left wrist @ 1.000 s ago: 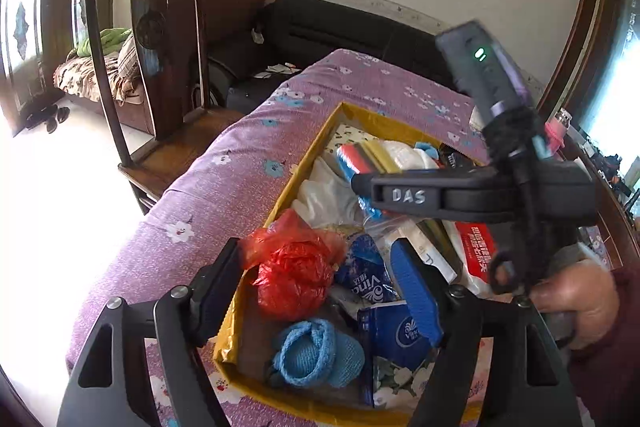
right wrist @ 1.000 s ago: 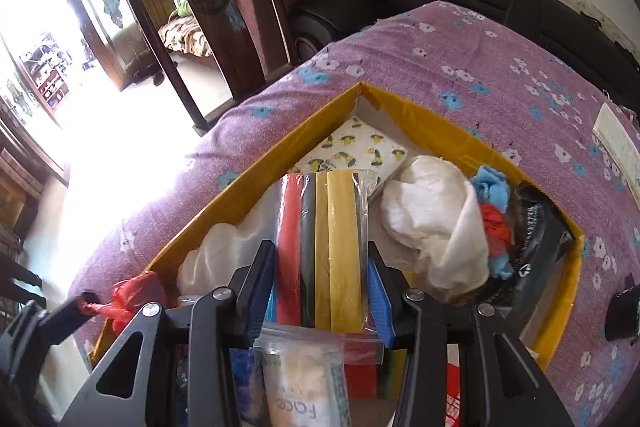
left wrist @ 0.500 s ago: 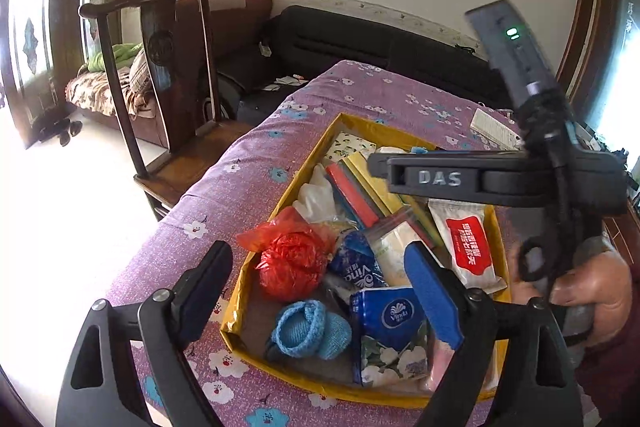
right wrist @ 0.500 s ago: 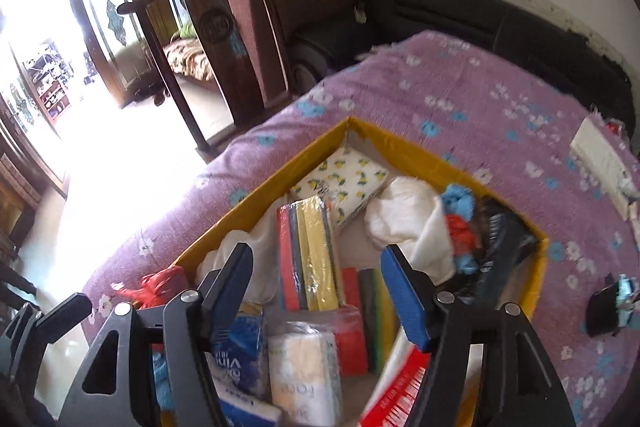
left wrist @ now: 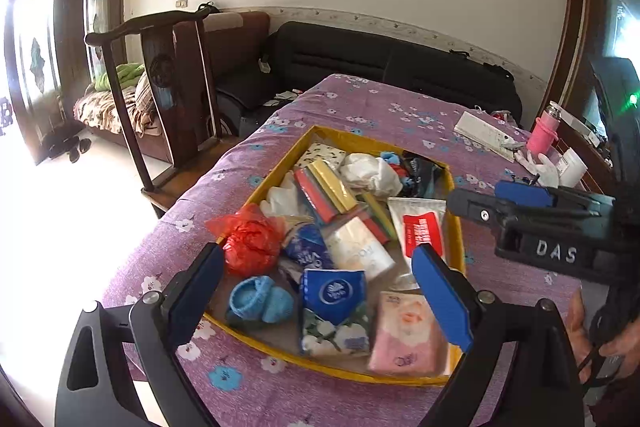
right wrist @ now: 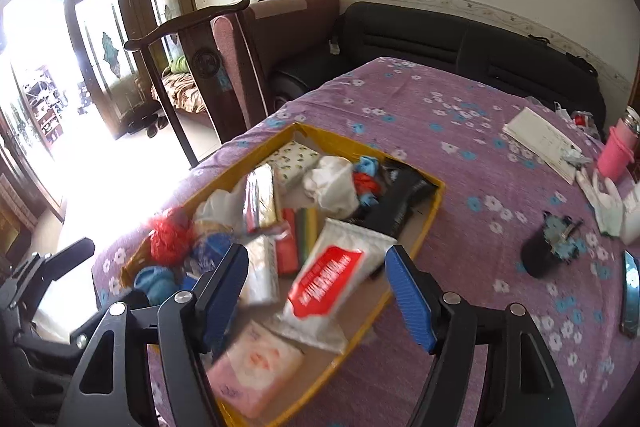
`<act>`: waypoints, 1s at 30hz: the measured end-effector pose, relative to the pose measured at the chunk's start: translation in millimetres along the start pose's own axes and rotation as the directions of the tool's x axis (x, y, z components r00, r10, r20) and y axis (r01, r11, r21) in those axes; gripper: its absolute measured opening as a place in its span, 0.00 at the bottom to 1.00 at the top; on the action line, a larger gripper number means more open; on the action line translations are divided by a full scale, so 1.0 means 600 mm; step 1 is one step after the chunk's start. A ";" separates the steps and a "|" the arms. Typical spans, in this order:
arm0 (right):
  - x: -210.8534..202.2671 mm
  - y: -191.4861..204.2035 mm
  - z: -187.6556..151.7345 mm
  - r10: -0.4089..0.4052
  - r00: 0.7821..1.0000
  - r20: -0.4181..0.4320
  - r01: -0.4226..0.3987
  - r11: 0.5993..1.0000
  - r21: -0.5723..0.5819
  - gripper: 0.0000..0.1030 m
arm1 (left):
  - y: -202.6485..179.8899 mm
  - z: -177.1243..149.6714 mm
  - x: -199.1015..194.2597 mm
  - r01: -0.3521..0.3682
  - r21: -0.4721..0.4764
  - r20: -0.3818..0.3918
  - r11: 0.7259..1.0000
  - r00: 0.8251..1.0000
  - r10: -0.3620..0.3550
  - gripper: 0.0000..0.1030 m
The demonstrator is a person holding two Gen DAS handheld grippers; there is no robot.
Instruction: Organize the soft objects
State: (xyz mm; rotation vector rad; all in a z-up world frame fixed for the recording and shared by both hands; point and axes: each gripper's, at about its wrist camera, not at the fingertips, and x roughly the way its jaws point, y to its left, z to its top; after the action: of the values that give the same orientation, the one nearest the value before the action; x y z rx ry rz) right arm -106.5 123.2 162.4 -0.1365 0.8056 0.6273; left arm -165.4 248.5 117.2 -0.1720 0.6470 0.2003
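Note:
A yellow box (left wrist: 384, 143) on the purple flowered tablecloth holds soft things: a red plastic bag (left wrist: 250, 243), a blue knitted bootie (left wrist: 260, 301), a blue tissue pack (left wrist: 334, 293), a pink tissue pack (left wrist: 408, 331), a white wipes pack with a red label (right wrist: 332, 279) and a coloured sponge pack (left wrist: 326, 189). My left gripper (left wrist: 316, 251) hovers above the box's near end. Its jaws are opening, with nothing held between them. My right gripper (right wrist: 317, 253) hangs over the near right rim, jaws also opening and empty.
A dark wooden chair (left wrist: 168, 67) stands at the table's left, a black sofa (left wrist: 380, 67) behind it. On the cloth to the right lie a white paper (right wrist: 536, 139), a pink bottle (right wrist: 618, 151), a white glove (right wrist: 608, 203), a dark cup (right wrist: 548, 243) and a flat phone-like thing (right wrist: 630, 291).
Both grippers have drawn back and up from the box, and their jaws have widened. The sponge pack that sat between the right fingers now lies in the box.

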 end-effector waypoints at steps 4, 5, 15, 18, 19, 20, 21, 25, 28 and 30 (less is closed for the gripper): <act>-0.036 -0.022 -0.036 -0.021 1.000 0.017 0.020 1.000 0.010 0.76 | -0.032 -0.005 -0.028 -0.017 0.029 0.039 0.999 0.999 0.016 0.92; -0.045 -0.029 -0.048 -0.026 0.999 0.021 0.026 1.000 0.015 0.76 | -0.038 -0.006 -0.035 -0.022 0.036 0.049 0.999 0.999 0.020 0.92; -0.106 -0.101 -0.146 -0.069 0.997 0.036 0.066 0.995 0.076 0.77 | -0.121 -0.039 -0.079 -0.068 0.089 0.109 0.994 0.992 0.058 0.97; -0.119 -0.126 -0.173 -0.090 0.995 0.032 0.086 0.992 0.092 0.77 | -0.135 -0.049 -0.081 -0.076 0.072 0.109 0.994 0.992 0.068 0.97; -0.123 -0.133 -0.181 -0.101 0.994 0.031 0.098 0.991 0.093 0.77 | -0.140 -0.053 -0.083 -0.085 0.057 0.120 0.995 0.990 0.078 0.97; -0.128 -0.140 -0.191 -0.114 0.993 0.032 0.110 0.989 0.094 0.77 | -0.143 -0.055 -0.088 -0.095 0.041 0.138 0.995 0.986 0.088 0.97; -0.132 -0.145 -0.196 -0.120 0.992 0.033 0.117 0.989 0.094 0.77 | -0.143 -0.056 -0.093 -0.107 0.027 0.160 0.994 0.982 0.102 0.97; -0.145 -0.158 -0.221 -0.131 0.990 0.046 0.126 0.986 0.109 0.77 | -0.150 -0.068 -0.163 -0.180 -0.043 0.380 0.983 0.907 0.183 1.00; -0.151 -0.162 -0.232 -0.123 0.991 0.060 0.115 0.986 0.124 0.78 | -0.153 -0.084 -0.216 -0.217 -0.093 0.556 0.972 0.798 0.231 1.00; -0.148 -0.161 -0.233 -0.116 0.991 0.065 0.107 0.985 0.132 0.78 | -0.161 -0.082 -0.224 -0.262 -0.104 0.590 0.959 0.760 0.272 1.00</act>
State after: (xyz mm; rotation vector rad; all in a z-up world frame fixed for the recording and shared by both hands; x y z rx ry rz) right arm -186.4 -45.3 117.0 -0.0411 0.7603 0.4706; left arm -275.7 126.6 170.2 -0.0204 0.0244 0.5151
